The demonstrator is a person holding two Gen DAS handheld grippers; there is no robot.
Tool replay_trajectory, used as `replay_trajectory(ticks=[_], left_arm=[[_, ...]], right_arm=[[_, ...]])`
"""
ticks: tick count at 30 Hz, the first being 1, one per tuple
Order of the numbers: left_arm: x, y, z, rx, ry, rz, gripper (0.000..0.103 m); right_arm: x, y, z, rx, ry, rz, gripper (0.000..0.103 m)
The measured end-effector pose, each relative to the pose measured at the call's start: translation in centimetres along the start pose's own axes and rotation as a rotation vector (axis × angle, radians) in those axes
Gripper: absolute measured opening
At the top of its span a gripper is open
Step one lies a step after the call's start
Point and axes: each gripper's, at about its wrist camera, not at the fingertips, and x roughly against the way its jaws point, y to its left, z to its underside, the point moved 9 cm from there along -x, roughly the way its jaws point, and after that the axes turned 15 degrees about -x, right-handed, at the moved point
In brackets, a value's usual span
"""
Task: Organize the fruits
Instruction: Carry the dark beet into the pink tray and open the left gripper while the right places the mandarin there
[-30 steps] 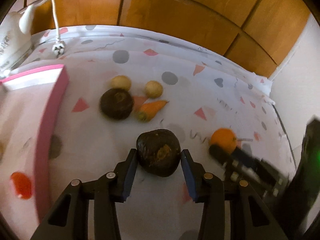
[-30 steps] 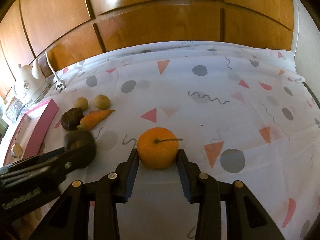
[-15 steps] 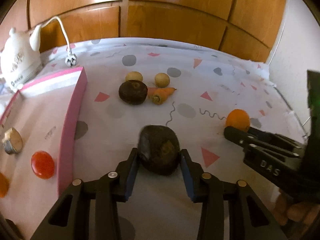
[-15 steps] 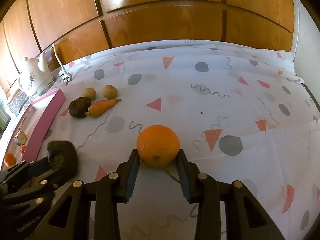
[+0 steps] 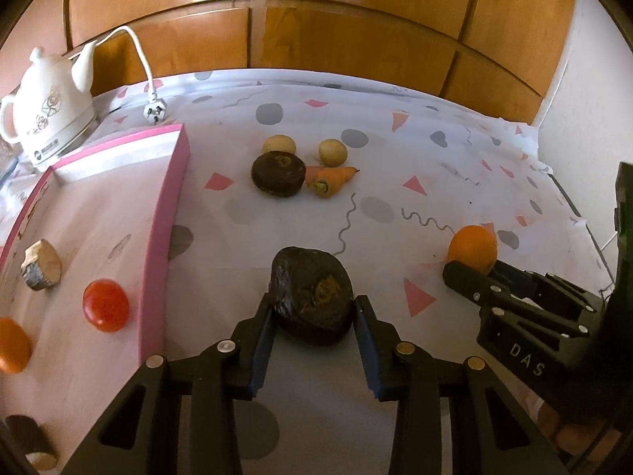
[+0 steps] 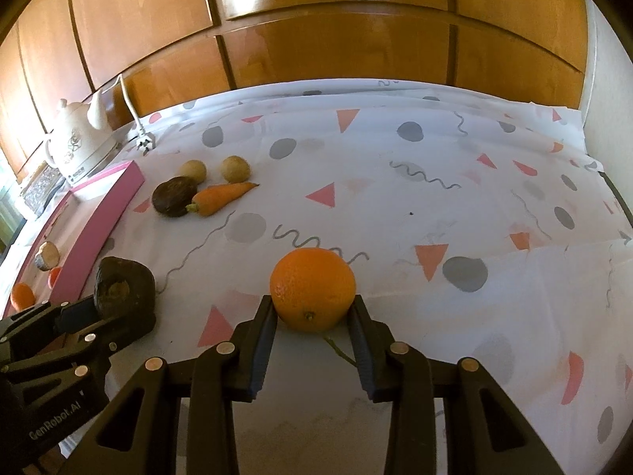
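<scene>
My left gripper (image 5: 312,312) is shut on a dark brown avocado-like fruit (image 5: 312,295), held above the patterned cloth; it also shows in the right wrist view (image 6: 122,287). My right gripper (image 6: 312,312) is shut on an orange (image 6: 312,289), seen in the left wrist view too (image 5: 472,247). A pink-rimmed tray (image 5: 158,245) lies at the left and holds a red tomato (image 5: 106,305), an orange fruit (image 5: 12,346) and a pale brown piece (image 5: 41,265).
On the cloth farther back lie a second dark fruit (image 5: 279,174), a carrot (image 5: 332,178) and two small pale round fruits (image 5: 279,144) (image 5: 333,152). A white kettle (image 5: 51,107) with a plug (image 5: 154,113) stands back left. Wooden panels rise behind.
Both grippers have lifted and pulled back with their fruits held. The left one has swung left, so more of the tray and the kettle show.
</scene>
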Motion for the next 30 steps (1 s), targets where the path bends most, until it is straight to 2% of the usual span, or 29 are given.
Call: replay_trajectory(ticks=[12,23,30], left_arm=[[4.2,1.1,-0.1,0.008,-0.058,-0.050,0.039],[7.1,4.4,0.5,0.075,-0.088,-0.107,0.039],[9.1,6.9,0.5,0.106,-0.133,-0.151,0.039]], right_arm=[[0.5,1.8,1.4,0.041,0.007,-0.014,0.037],[0.7,3.2,2.1,0.063,0.021,-0.026,0.037],[0.8,4.9,2.7,0.071,0.055,-0.069,0.036]])
